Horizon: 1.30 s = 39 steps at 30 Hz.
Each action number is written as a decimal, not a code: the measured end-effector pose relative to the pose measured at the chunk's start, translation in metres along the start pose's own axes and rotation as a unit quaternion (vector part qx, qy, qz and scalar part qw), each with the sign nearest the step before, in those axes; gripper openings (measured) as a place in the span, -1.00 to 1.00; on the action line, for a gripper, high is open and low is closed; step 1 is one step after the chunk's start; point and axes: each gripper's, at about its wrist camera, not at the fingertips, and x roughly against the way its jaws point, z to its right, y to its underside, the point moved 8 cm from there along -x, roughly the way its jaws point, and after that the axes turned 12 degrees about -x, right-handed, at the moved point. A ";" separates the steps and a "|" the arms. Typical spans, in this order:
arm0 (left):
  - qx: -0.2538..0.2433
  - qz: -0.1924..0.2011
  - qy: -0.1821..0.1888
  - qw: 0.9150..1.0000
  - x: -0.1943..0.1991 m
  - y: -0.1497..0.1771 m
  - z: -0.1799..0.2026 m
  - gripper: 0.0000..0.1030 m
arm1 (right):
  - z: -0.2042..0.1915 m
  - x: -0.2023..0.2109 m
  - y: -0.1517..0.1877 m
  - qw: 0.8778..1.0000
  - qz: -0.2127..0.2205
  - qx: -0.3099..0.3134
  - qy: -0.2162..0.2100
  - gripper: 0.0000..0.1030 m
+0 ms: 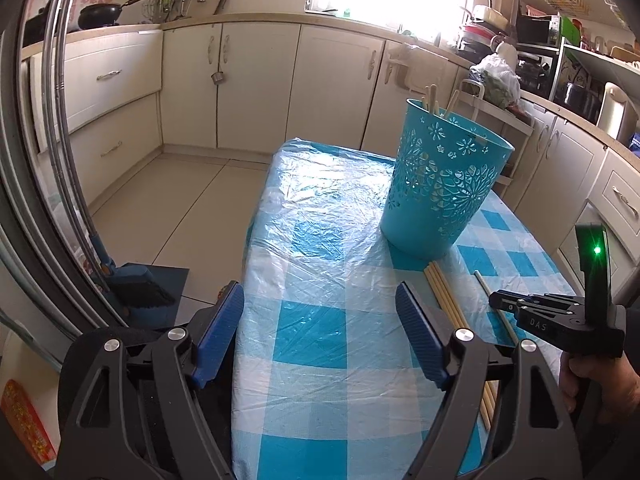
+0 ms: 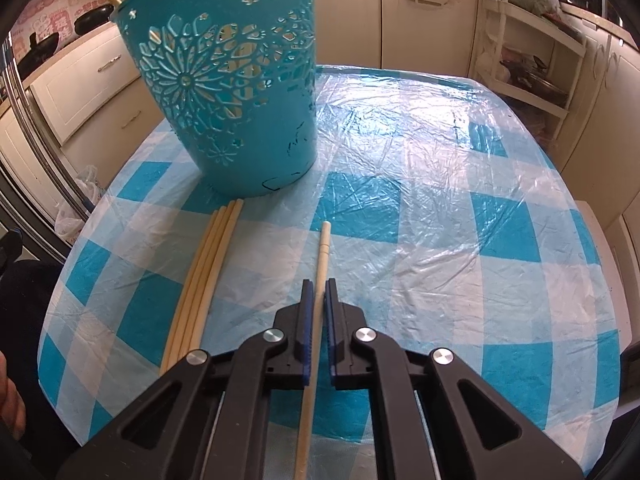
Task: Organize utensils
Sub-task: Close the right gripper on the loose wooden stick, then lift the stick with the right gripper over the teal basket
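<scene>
A teal cut-out basket (image 1: 440, 184) (image 2: 232, 92) stands upright on the table with its blue-checked, plastic-covered cloth (image 1: 320, 200) (image 2: 440, 200). Chopstick tips (image 1: 432, 98) poke above its rim. A bundle of pale chopsticks (image 1: 448, 304) (image 2: 204, 280) lies flat just in front of the basket. To their right lies a single chopstick (image 2: 323, 256) (image 1: 486, 288), and my right gripper (image 2: 319, 286) (image 1: 496, 300) is shut on its middle. My left gripper (image 1: 318, 296) is open and holds nothing; it hangs over the table's near left part, left of the bundle.
A dark broom and dustpan (image 1: 140, 292) rest on the floor left of the table. Cream cabinets (image 1: 260, 80) line the walls. An open white shelf rack (image 2: 532, 60) stands beyond the table's far right corner. A person's hand (image 1: 580, 376) holds the right gripper's handle.
</scene>
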 end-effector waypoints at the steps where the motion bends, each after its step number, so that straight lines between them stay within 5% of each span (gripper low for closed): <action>1: -0.001 0.000 0.000 1.000 0.000 0.000 0.000 0.45 | 0.001 0.001 0.000 1.000 0.000 -0.002 -0.002 -0.87; 16: -0.008 -0.009 -0.004 1.000 -0.005 0.003 0.003 0.47 | 0.011 0.032 0.009 0.995 0.021 -0.066 -0.073 -0.88; 28: -0.007 -0.006 -0.007 1.000 -0.005 0.003 0.004 0.47 | -0.007 0.099 -0.025 0.983 0.102 -0.070 -0.138 -0.88; 39: -0.007 -0.005 -0.009 1.000 -0.005 0.003 0.004 0.47 | -0.034 0.162 -0.082 0.959 0.186 -0.063 -0.205 -0.89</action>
